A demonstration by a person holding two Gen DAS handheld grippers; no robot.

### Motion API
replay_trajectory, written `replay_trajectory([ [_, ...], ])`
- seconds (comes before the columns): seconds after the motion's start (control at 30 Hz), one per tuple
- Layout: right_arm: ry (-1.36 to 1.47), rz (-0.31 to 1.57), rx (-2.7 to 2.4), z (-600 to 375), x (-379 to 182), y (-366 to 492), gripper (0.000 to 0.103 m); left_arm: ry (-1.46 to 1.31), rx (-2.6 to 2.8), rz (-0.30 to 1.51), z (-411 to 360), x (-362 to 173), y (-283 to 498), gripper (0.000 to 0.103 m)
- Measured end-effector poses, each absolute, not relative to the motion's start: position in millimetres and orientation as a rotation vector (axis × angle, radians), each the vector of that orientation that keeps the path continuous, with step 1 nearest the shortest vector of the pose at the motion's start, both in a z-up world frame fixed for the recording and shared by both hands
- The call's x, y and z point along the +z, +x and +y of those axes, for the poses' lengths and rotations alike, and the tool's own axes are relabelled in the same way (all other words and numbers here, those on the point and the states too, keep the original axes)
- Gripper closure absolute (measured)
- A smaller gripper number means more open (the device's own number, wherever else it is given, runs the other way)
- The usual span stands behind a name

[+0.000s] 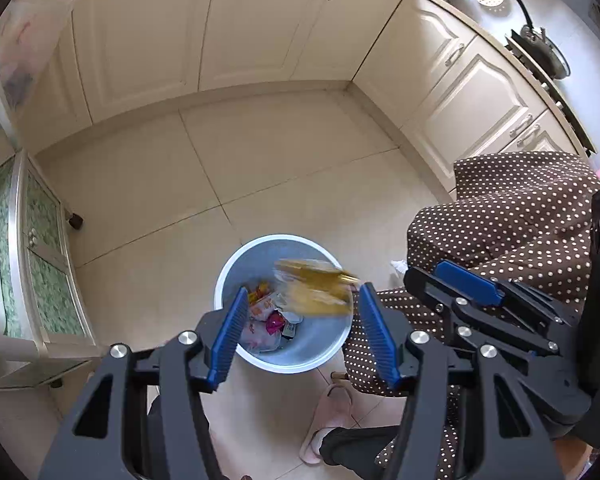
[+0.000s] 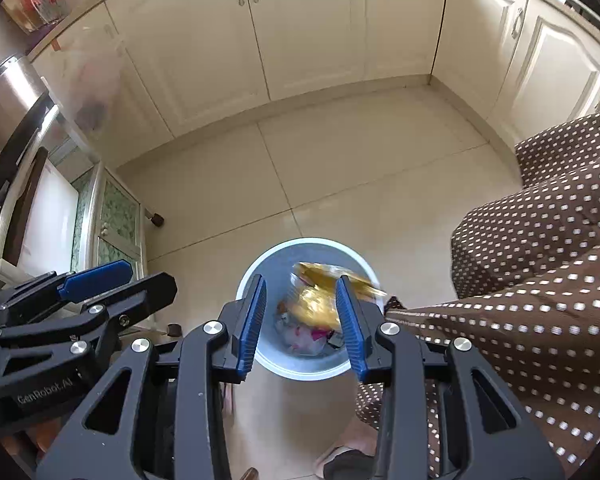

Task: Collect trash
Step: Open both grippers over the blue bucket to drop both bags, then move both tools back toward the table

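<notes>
A blue round trash bin [image 1: 320,344] with a white rim stands on the tiled floor, also in the right wrist view [image 2: 260,280]. Colourful wrappers [image 1: 266,316] lie in it. A yellow wrapper [image 1: 316,288], blurred, is in the air over the bin mouth, touching neither gripper; it shows in the right wrist view too [image 2: 320,300]. My left gripper [image 1: 302,336] is open above the bin. My right gripper [image 2: 302,320] is open above the bin, beside the left one. Each gripper shows in the other's view: the right [image 1: 472,284], the left [image 2: 96,276].
Cream kitchen cabinets [image 1: 220,28] line the far wall and the right side. A green-glass cabinet [image 1: 40,260] stands at the left. A person's brown dotted skirt [image 1: 508,224] and pink slipper [image 1: 324,420] are at the right of the bin. A pan [image 1: 540,48] sits on the stove.
</notes>
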State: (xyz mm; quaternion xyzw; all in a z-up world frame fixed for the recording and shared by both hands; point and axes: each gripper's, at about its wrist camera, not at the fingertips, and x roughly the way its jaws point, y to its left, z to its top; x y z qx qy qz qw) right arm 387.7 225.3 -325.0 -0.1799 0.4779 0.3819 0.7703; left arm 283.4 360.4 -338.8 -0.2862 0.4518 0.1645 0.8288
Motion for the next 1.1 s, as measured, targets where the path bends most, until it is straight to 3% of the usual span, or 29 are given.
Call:
replay_trajectory([
  [0.37,-0.364,0.907,0.788,184,-260,365,0.059,-0.559,0.311,0.847,330,-273,269,0.043],
  [0.63,-0.307,0.709,0.76,133,-177,329,0.055,-0.471,0.262,0.72,291,-198,247,0.04],
  [0.9,-0.208,0.568,0.693,59,-111,307,0.048,-0.363,0.157,0.622,226,-131,243,0.037],
  [1.1,-0.141,0.528,0.573,-14,-94,318,0.042,-0.28,0.034,0.629,158,-108,263,0.036],
])
